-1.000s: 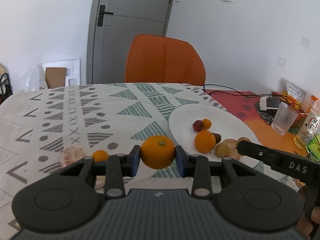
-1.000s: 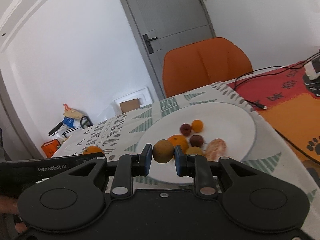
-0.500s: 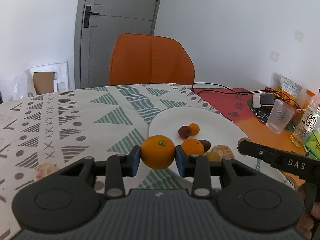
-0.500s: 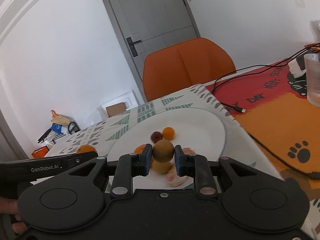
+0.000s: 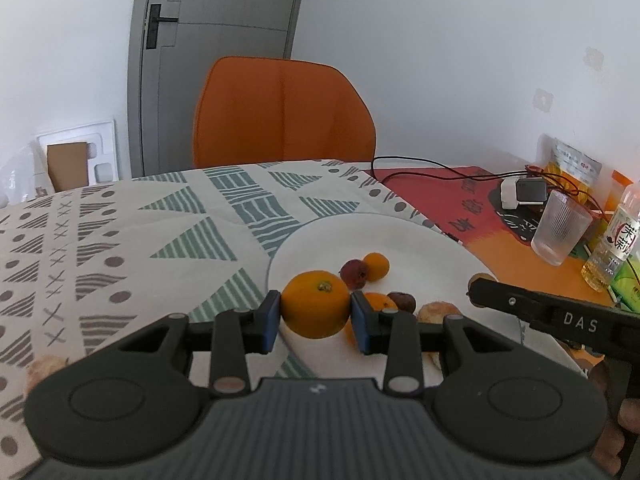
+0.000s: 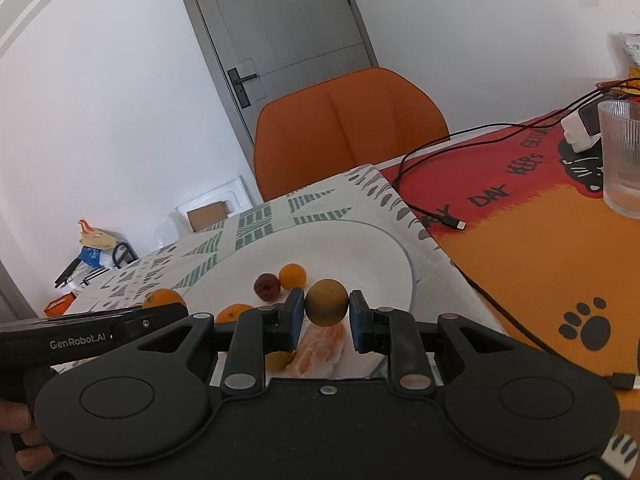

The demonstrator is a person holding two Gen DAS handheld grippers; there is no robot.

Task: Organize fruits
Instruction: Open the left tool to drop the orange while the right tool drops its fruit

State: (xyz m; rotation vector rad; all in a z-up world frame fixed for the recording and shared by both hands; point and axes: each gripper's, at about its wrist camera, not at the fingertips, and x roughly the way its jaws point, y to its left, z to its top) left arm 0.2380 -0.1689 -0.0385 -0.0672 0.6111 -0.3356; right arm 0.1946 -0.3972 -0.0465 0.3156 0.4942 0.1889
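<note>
My left gripper is shut on an orange tangerine and hangs over the near left rim of the white plate. My right gripper has a round brown fruit between its pads above the plate. Its jaws are opening, and the pads still seem to touch the fruit. On the plate lie a dark red fruit, a small orange one, another tangerine and a peeled tangerine. Each gripper shows from the side in the other's view.
A ribbed glass and a bottle stand on the orange mat to the right. A black cable runs over the mat near the plate. An orange chair stands behind the table. A peeled fruit lies on the cloth at left.
Both grippers have moved rightward over the plate with their fruits. The plate now sits closer under both. The right jaws stand slightly wider around the brown fruit.
</note>
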